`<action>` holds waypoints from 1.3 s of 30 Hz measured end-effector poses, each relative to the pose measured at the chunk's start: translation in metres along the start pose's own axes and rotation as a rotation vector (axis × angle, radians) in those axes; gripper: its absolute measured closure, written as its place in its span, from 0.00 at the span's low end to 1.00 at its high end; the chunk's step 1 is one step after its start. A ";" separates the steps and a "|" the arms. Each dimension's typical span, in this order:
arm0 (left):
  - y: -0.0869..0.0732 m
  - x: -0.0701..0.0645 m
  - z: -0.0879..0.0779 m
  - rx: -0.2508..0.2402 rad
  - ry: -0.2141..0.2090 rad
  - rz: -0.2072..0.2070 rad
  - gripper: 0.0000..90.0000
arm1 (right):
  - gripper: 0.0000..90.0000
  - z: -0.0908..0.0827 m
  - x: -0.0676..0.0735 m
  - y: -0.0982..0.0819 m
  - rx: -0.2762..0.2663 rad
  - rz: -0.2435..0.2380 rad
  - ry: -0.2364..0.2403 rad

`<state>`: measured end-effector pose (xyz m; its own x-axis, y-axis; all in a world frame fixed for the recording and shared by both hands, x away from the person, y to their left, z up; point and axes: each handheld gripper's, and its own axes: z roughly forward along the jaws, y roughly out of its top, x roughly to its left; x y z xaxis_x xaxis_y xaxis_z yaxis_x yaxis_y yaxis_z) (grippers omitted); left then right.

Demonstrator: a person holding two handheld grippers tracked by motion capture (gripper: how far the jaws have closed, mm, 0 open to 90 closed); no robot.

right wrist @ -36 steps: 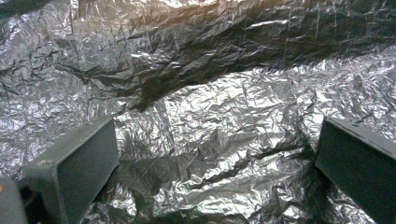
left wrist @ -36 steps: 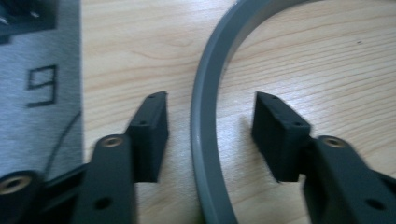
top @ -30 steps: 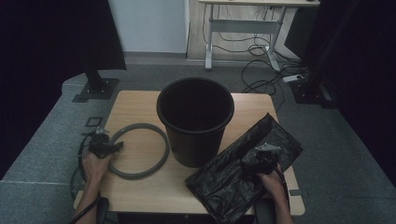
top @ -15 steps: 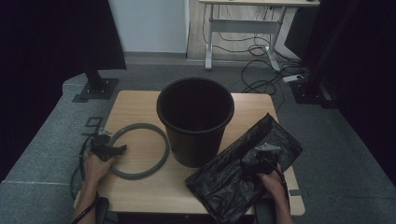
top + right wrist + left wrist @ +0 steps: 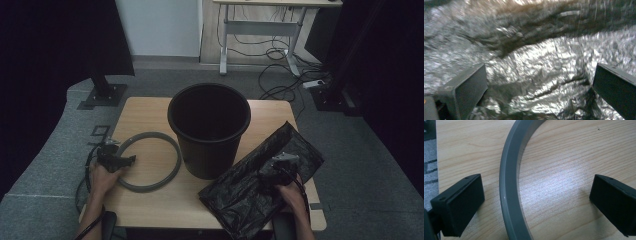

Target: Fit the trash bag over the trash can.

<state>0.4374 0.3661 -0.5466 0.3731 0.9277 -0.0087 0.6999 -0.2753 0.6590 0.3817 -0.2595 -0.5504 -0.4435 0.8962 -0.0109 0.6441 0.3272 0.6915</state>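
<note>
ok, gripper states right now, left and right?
Left gripper: open, jaws just widened, astride the grey ring, not gripping it.
Right gripper: open over the black bag, holding nothing.

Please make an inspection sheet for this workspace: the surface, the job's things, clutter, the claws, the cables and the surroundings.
Surface: wooden table, bare grain between the things.
Job's things: grey ring lies flat at the left; black bucket stands upright in the middle, inside too dark to see; black plastic bag lies crumpled at the right.
Clutter: nothing seen.
Claws: left claw open, its jaws astride the ring's band without touching it; right claw open over the bag.
Cables: loose cables on the floor behind the table.
Surroundings: grey carpet, a white desk frame behind, dark curtains at both sides.
</note>
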 end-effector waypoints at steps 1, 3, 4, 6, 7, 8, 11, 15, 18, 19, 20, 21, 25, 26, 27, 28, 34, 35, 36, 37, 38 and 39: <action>0.000 0.000 0.000 0.000 0.000 0.000 0.00 | 0.00 -0.002 0.002 0.003 -0.002 -0.006 0.005; 0.000 0.000 0.000 0.000 0.000 0.000 0.00 | 0.00 -0.006 0.008 0.009 -0.004 -0.025 0.022; 0.000 0.000 0.000 0.000 0.000 0.000 0.00 | 0.00 -0.008 0.013 0.012 -0.005 -0.039 0.031; 0.000 0.000 0.000 0.000 0.000 0.000 0.00 | 0.00 -0.013 0.022 0.016 0.007 -0.060 0.054; 0.000 0.000 0.000 0.000 0.000 0.000 0.00 | 0.00 -0.014 0.027 0.017 0.016 -0.071 0.065; 0.000 0.000 0.000 0.000 0.000 0.000 0.00 | 0.00 -0.016 0.032 0.019 0.022 -0.088 0.074; 0.000 0.000 0.000 0.000 0.000 0.000 0.00 | 0.00 -0.021 0.047 0.021 0.038 -0.125 0.116; 0.000 0.000 0.000 0.000 0.000 0.000 0.00 | 0.00 -0.022 0.070 0.020 0.084 -0.182 0.165; 0.000 0.000 0.000 -0.001 0.001 0.000 0.00 | 0.00 -0.019 0.082 0.017 0.127 -0.212 0.182; 0.000 0.000 0.000 -0.001 0.000 0.000 0.00 | 0.00 -0.018 0.085 0.017 0.139 -0.220 0.190; 0.000 0.000 0.000 0.001 0.000 0.000 0.00 | 0.00 -0.017 0.089 0.016 0.150 -0.226 0.199; 0.000 0.000 0.000 0.001 0.000 0.000 0.00 | 0.00 -0.017 0.092 0.015 0.158 -0.228 0.208; 0.000 0.000 0.000 -0.001 0.000 0.000 0.00 | 0.00 -0.014 0.101 0.011 0.204 -0.246 0.209; 0.000 0.000 0.000 0.000 0.000 0.000 0.00 | 0.00 -0.012 0.102 0.009 0.225 -0.248 0.199; 0.000 0.000 0.000 0.000 0.000 0.000 0.00 | 0.00 -0.011 0.103 0.008 0.236 -0.245 0.195; 0.000 0.000 0.000 0.000 0.000 0.000 0.00 | 0.00 -0.011 0.103 0.007 0.237 -0.240 0.192; 0.000 0.000 0.000 0.000 0.000 0.000 0.00 | 0.06 -0.013 0.101 0.008 0.250 -0.213 0.173; 0.000 0.000 0.000 0.000 0.000 0.000 0.00 | 0.10 -0.015 0.099 0.009 0.250 -0.206 0.168; 0.000 0.000 0.000 0.000 0.001 0.000 0.00 | 0.15 -0.016 0.097 0.010 0.248 -0.200 0.166; 0.000 0.000 0.000 0.000 0.001 0.000 0.00 | 0.19 -0.017 0.095 0.010 0.246 -0.198 0.163; 0.000 0.000 0.000 0.000 0.000 0.000 0.00 | 0.22 -0.018 0.093 0.011 0.245 -0.193 0.161; 0.000 0.000 0.000 0.000 0.001 0.000 0.00 | 0.26 -0.019 0.092 0.011 0.249 -0.188 0.159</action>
<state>0.4372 0.3660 -0.5467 0.3725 0.9280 -0.0086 0.6999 -0.2749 0.6592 0.3362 -0.1791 -0.5300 -0.6477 0.7619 0.0049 0.6657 0.5628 0.4901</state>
